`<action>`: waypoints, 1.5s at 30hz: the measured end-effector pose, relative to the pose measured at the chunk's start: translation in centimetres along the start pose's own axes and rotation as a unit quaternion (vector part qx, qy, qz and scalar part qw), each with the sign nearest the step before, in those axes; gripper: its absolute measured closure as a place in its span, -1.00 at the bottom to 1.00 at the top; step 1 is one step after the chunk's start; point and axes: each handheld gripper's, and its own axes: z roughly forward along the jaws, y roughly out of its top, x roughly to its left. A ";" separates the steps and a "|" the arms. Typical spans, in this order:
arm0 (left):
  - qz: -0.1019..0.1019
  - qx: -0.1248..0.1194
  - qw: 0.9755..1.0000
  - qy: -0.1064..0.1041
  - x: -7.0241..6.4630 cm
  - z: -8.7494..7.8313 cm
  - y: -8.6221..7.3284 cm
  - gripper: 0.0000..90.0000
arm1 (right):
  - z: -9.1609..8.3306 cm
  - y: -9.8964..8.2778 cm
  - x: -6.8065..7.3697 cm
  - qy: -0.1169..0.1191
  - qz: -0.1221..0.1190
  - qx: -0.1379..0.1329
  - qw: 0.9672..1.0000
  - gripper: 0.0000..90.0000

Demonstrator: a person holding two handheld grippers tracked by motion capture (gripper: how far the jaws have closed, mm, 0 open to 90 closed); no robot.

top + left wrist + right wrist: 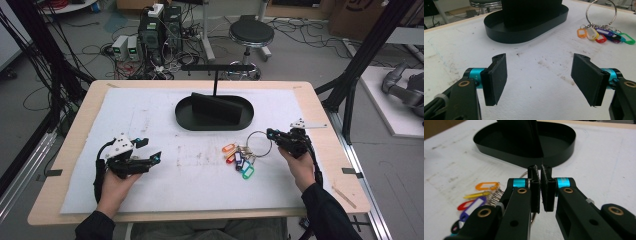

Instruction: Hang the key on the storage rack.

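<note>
My right gripper's [541,192] fingers are pressed nearly together on the thin wire of the key ring [259,143], pinching it at its right-hand edge as the high view shows it; the left gripper [544,81] stands wide open over the white mat [150,115], holding nothing. The ring sits on the mat's right side, just in front of the black oval tray [214,122], tilted up at my pinch, and its cluster of coloured tags [239,159] trails away down-left and rests on the mat. I judge it light, but awkward: the ring is stiff, smooth metal that could pivot or slip between flat pads, while the tags hang loose and will swing and drag. The wire rim is the only sound place to take hold; the plastic tags would just twist. Its long axis runs from my pinch through the hoop out to the tags, pointing toward the mat's centre and the left gripper.
</note>
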 end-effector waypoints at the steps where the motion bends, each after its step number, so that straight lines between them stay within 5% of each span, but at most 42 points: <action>1: 0.000 0.001 1.000 0.000 0.0 0.0 0.0 -0.35 | 0.0 0.0 0.1 0.006 0.001 -0.003 1.000 0.94; 17: 0.001 0.001 1.000 -0.004 -0.1 0.0 0.0 -0.35 | 0.9 -0.1 1.3 0.037 -0.009 0.026 0.999 0.91; 45: 0.003 -0.002 1.000 -0.004 -0.1 -0.1 0.1 -0.35 | -0.8 2.4 2.1 0.047 -0.050 -0.011 0.998 0.94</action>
